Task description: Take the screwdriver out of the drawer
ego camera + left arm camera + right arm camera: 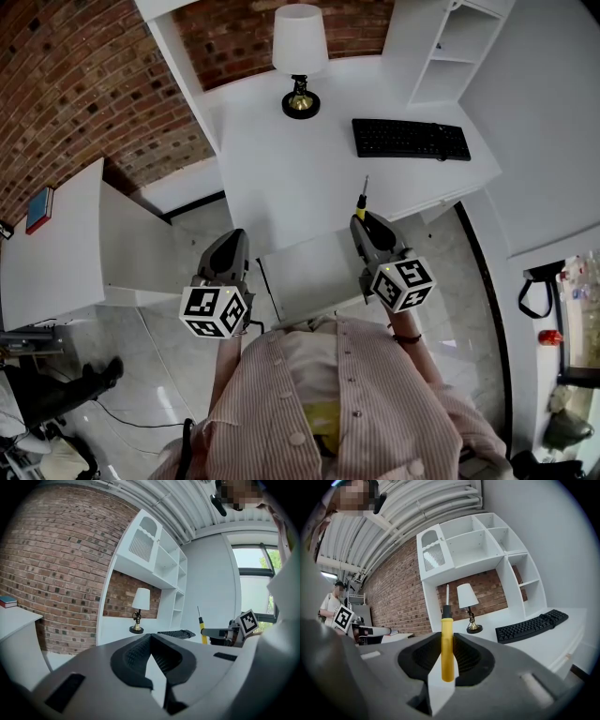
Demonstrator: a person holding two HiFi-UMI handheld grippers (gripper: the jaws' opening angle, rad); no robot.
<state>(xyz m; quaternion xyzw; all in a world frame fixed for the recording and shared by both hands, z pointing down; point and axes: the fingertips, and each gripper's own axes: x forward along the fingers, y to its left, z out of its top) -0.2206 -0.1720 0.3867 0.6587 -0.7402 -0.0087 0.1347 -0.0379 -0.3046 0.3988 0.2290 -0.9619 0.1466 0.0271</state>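
a slip is waiting

the right tool (448, 641) is pinching the screwdriver (447, 651) by its yellow handle, shaft upright above the counter (309, 169); the left tool (151, 638) is idling closed, empty; any loosening is risking a tilt and a drop toward the keyboard (411, 139).

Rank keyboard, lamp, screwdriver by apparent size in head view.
1. keyboard and lamp: too alike to rank.
2. screwdriver: smallest, though only part shows above the right tongs.

Bright, even daylight; window (255, 581) glare at 3 o'clock. Fisheye warp, dark vignette at edges; near foreground soft.
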